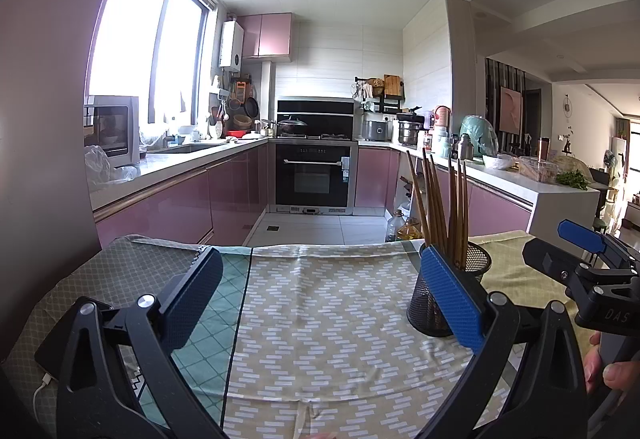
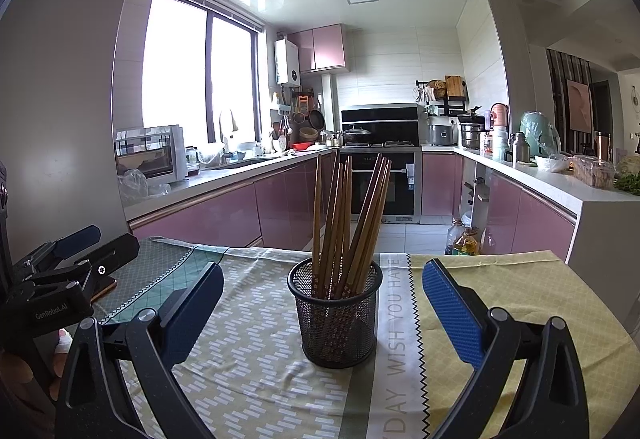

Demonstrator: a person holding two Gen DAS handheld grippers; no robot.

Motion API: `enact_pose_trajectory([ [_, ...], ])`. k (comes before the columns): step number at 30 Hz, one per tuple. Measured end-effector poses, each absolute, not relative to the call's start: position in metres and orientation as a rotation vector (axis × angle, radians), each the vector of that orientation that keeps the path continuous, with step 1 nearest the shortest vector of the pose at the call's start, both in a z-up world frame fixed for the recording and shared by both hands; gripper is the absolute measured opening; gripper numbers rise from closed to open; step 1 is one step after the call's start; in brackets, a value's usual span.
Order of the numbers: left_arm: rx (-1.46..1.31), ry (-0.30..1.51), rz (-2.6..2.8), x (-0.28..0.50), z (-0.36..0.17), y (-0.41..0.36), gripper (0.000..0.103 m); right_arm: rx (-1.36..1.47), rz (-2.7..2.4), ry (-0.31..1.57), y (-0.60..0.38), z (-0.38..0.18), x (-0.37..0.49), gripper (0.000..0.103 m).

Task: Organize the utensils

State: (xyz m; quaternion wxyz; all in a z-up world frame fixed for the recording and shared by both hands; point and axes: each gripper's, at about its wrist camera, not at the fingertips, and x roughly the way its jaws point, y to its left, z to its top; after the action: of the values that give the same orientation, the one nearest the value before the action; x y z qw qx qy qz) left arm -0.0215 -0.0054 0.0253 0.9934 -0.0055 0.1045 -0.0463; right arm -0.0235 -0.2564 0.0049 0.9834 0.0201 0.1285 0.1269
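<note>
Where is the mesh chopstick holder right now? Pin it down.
The black mesh holder stands upright on the patterned tablecloth, centred between the open right gripper fingers in the right wrist view; in the left wrist view it sits behind the left gripper's right finger.

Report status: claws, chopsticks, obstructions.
Left claw open, empty. Right claw open, empty. Brown wooden chopsticks upright in black mesh cup. Nothing between right claw and cup.

both tongs (image 1: 320, 291) (image 2: 322, 303) gape (empty)
</note>
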Motion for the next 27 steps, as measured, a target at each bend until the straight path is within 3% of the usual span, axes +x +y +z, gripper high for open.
enact_pose_trajectory([
  [27, -0.010, 0.214, -0.089, -0.0218, 0.0234, -0.0077, 0.098, 0.043, 0.252, 0.261, -0.2561, 0.0034, -0.0237, 0.096],
])
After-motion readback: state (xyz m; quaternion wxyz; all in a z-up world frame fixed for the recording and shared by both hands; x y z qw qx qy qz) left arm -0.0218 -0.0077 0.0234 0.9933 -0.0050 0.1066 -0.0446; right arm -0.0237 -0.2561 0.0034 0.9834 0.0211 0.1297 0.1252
